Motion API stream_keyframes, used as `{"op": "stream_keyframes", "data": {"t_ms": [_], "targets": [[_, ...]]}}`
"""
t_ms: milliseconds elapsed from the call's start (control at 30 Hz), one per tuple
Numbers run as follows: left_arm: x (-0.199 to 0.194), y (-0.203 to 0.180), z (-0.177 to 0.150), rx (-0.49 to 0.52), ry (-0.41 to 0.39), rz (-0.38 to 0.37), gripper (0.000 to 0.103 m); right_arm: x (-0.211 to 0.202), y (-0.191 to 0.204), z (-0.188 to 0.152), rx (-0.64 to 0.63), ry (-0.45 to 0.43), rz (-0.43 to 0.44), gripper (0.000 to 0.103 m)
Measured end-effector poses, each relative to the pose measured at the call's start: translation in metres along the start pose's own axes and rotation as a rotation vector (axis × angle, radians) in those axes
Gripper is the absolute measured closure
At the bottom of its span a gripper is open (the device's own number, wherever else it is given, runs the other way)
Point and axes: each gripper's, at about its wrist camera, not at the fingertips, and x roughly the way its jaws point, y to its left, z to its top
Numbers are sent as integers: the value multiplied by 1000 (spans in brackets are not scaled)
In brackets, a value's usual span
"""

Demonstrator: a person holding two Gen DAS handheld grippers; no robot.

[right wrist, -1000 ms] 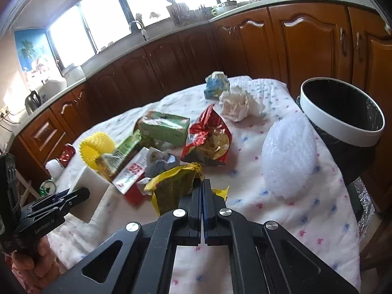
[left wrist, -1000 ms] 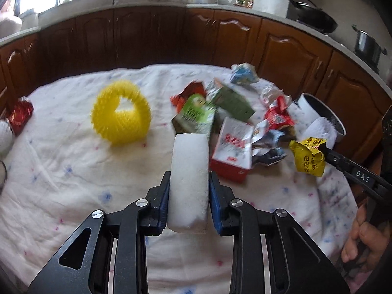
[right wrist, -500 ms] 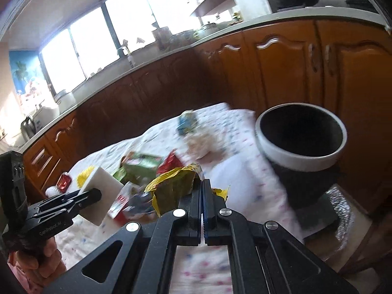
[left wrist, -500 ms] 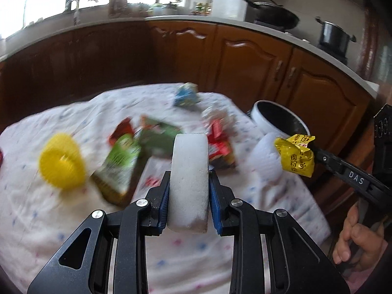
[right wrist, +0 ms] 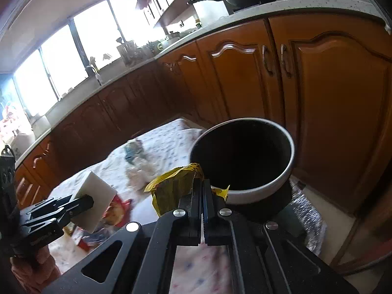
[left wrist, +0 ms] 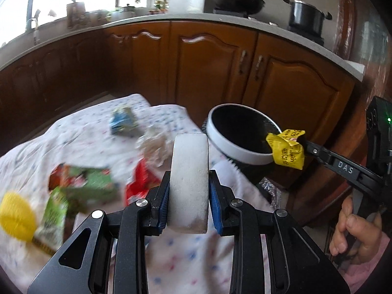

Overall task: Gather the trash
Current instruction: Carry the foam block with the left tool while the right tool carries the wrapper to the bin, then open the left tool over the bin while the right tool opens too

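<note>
My left gripper [left wrist: 189,196] is shut on a white foam block [left wrist: 189,171], held above the table's right part and pointing toward the bin. The block also shows in the right wrist view [right wrist: 95,201]. My right gripper [right wrist: 202,186] is shut on a crumpled yellow wrapper [right wrist: 171,188], held just at the near rim of the trash bin [right wrist: 257,191], a black bin with a white rim. In the left wrist view the wrapper [left wrist: 287,150] hangs at the bin's [left wrist: 235,150] right rim.
The table has a white flowered cloth [left wrist: 85,142] with loose trash: a blue packet [left wrist: 122,122], crumpled white paper [left wrist: 154,147], red wrapper [left wrist: 140,183], green packets [left wrist: 90,186] and a yellow mesh ring [left wrist: 16,216]. Wooden cabinets [right wrist: 330,98] stand behind the bin.
Both grippers have swung right toward the bin with their loads. The bin is now closer and the yellow wrapper has reached its rim.
</note>
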Motion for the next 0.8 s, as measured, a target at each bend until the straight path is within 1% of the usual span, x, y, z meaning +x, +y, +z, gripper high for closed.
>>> {"op": "stream_keyframes", "data": {"t_ms": [100,233,367,533,567,633,800], "targets": [[18,-15,17,15,34,-38,76,14,-16,13,11,19,-19,102],[40,-33,41,55,68,-59,76,30,-40,28,50,50,-35,102],[74,-48,65,81,125,-91,76,47,-55,41,49,83,-54,102],[115,-63,90,105,182,-91,76,69,-68,53,31,136,-76,102],[121,-66,93,112,192,-94,76,74,-70,54,29,152,-79,102],[133,-72,97,125,216,-97,75,82,-73,57,22,173,-93,98],[157,-84,105,136,270,-103,72,92,-81,59,19,206,-107,96]]}}
